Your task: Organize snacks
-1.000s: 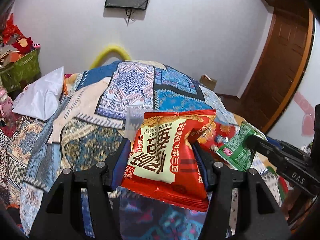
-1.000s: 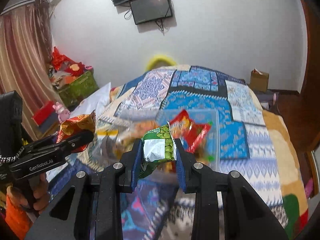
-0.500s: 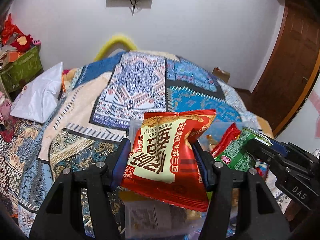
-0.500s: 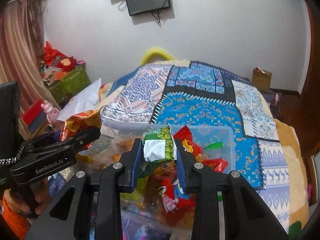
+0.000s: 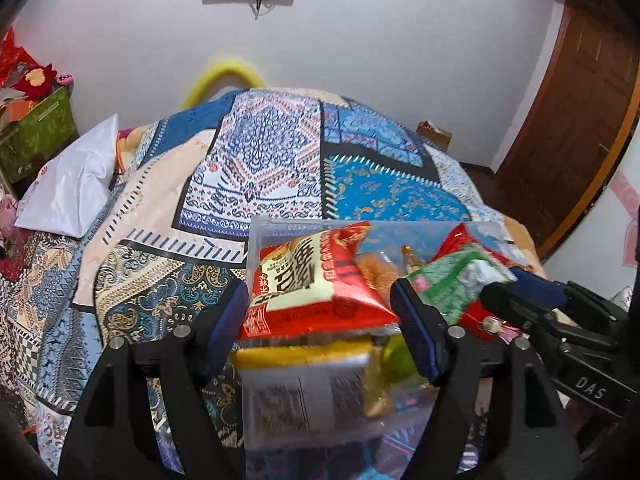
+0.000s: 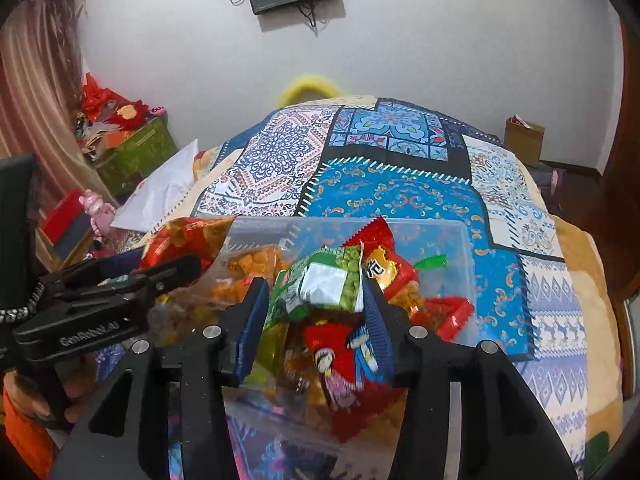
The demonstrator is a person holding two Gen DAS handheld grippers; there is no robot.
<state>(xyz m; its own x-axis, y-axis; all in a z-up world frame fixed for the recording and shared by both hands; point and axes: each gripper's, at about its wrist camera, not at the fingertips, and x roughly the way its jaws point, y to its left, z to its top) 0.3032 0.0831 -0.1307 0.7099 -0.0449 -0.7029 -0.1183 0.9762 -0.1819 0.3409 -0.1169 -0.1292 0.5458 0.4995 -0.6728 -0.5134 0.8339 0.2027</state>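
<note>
A clear plastic bin [image 5: 256,240] [image 6: 460,232] full of snack packets lies on the patterned bedspread. My left gripper [image 5: 320,316] has its jaws wide apart over the bin. The red-and-cream snack bag [image 5: 308,280] sits tilted between the jaws, blurred and touching neither pad clearly. My right gripper [image 6: 316,320] is also spread. The green pea snack packet [image 6: 320,288] lies tilted between its fingers above the other packets. Each gripper shows in the other's view, the left one [image 6: 120,288] and the right one [image 5: 532,304].
The bedspread [image 5: 260,160] runs back to a white wall. A white pillow [image 5: 72,188] lies at the left, with a green box [image 5: 36,132] of red items beyond. A wooden door [image 5: 580,120] stands at the right, a cardboard box [image 6: 524,136] beside it.
Both grippers moved forward and down over the bin, then their jaws spread. The red bag and the green packet have tilted and slipped from the pads toward the bin.
</note>
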